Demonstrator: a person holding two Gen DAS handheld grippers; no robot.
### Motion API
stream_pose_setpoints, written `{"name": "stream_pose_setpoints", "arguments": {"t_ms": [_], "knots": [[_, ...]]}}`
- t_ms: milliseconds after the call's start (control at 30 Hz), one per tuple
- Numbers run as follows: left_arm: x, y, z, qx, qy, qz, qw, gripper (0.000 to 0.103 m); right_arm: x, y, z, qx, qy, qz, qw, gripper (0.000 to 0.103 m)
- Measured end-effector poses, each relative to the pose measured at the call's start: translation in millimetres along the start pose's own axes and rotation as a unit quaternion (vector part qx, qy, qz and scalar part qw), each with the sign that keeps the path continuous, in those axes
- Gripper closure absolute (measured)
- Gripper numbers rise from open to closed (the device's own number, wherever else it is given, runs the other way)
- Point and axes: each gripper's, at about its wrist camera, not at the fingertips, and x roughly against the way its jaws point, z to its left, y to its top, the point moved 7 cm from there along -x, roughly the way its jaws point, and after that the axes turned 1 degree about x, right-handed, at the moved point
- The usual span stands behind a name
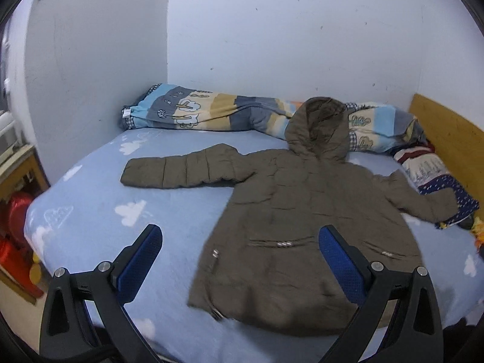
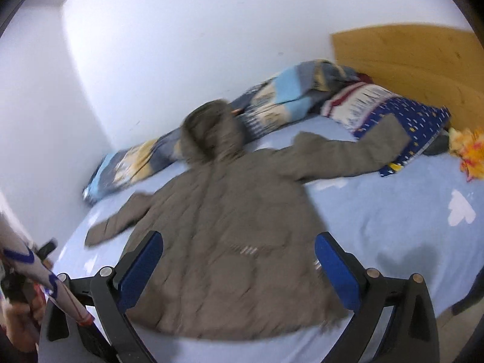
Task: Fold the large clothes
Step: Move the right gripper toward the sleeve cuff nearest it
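While no fold yet made: padded jacket (image 1: 302, 211) spread flat on bed (image 1: 90, 211), sleeves out, hood (image 1: 317, 127) toward rolled quilt (image 1: 211, 112). Left gripper (image 1: 240, 257), right gripper (image 2: 239, 260): both released, empty, above hem. Step judged: approach. Next: pinch sleeve, fold inward.

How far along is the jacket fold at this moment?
Done: the brown hooded jacket lies spread flat on the blue bed sheet, both sleeves out. In hand: nothing; the left tool and right tool hover open above its hem. Left: every fold, as sleeves and hood remain unfolded.
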Motion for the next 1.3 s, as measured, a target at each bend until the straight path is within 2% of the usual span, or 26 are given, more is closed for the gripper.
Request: {"name": "stream_pose_setpoints", "arguments": {"t_ms": [133,200,300,633,1300], "knots": [[13.6,-17.1,-19.6,-0.011,0.005,0.003,0.9999,0.000,29.2,-4.6,46.4,0.026,-0.027,-0.023,0.999,0.001],[13.6,-24.5,-24.8,-0.025,0.017,0.001,0.9995,0.000,39.4,-8.3,65.0,0.035,-0.028,-0.037,0.998,0.001],[9.5,-31.0,-25.5,-0.025,0.011,0.013,0.9995,0.000,39.5,-15.2,85.8,0.049,-0.024,-0.038,0.998,0.000],[5.1,-40.1,-27.6,-0.037,0.007,0.028,0.9989,0.000,26.4,-24.4,89.7,0.063,-0.017,-0.008,0.998,0.000],[3.6,-40.1,-28.2,-0.047,0.003,0.034,0.9983,0.000,18.9,-31.0,90.8,0.067,-0.016,0.004,0.998,0.000]]}}
